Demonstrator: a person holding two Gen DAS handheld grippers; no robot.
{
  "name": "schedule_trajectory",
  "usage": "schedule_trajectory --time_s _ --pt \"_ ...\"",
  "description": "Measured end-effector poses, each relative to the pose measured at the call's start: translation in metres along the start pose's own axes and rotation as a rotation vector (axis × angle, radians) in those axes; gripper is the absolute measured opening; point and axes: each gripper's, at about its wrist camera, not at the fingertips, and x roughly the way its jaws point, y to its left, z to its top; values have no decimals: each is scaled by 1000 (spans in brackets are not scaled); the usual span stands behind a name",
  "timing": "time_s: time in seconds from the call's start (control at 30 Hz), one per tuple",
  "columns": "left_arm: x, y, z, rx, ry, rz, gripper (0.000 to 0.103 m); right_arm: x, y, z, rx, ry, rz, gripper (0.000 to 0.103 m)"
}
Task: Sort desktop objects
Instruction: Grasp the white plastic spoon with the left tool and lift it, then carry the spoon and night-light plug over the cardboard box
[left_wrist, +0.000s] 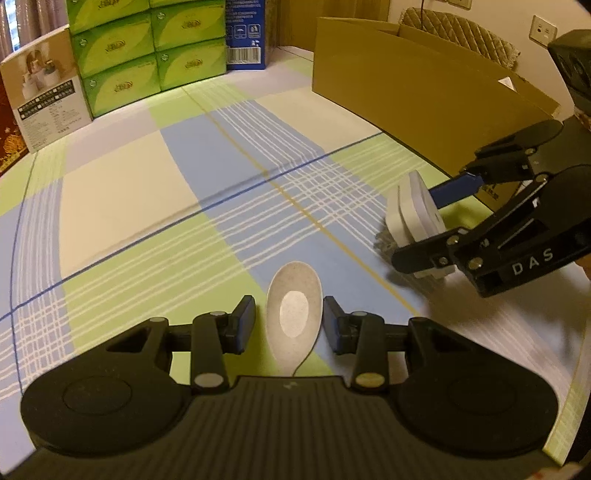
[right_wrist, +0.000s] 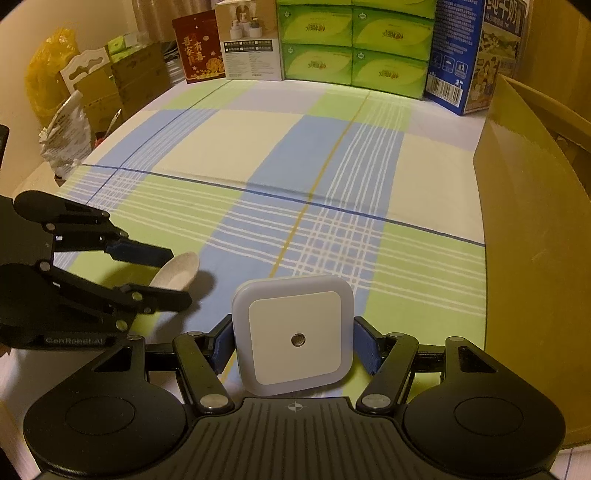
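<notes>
A pale speckled spoon (left_wrist: 293, 319) lies on the checked cloth between the fingers of my left gripper (left_wrist: 289, 323); the jaws stand around its bowl with small gaps on both sides. It also shows in the right wrist view (right_wrist: 177, 273), between the left gripper's fingers (right_wrist: 147, 254). My right gripper (right_wrist: 293, 341) is shut on a white square night light (right_wrist: 293, 336), pads pressed on both its sides. In the left wrist view the night light (left_wrist: 415, 216) hangs in the right gripper (left_wrist: 432, 225) above the cloth.
An open cardboard box (left_wrist: 424, 85) stands at the right of the table, also in the right wrist view (right_wrist: 535, 221). Green tissue boxes (right_wrist: 351, 44), a blue carton (right_wrist: 465, 55) and a white product box (left_wrist: 48, 92) line the far edge. Bags and boxes (right_wrist: 74, 103) sit beyond the left edge.
</notes>
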Motion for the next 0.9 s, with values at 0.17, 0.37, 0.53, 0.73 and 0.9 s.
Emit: schedule_trajectory --time_s 0.17,0.37,0.53,0.73,0.9 --pt "4 -3 1 -5 16 -4 29 1 -1 1 1 -1 -3 63" --pt "-1 1 6 -57 4 15 28 -1 -2 2 12 -19 -15 63" --pt "-11 7 13 -155 -24 47 28 -5 -4 4 26 -48 -27 63" --pt "-23 8 17 -248 -44 58 28 -13 -7 7 52 -88 -33 63" --pt "-35 7 20 -295 -69 86 28 -17 -6 9 55 -106 -34 63"
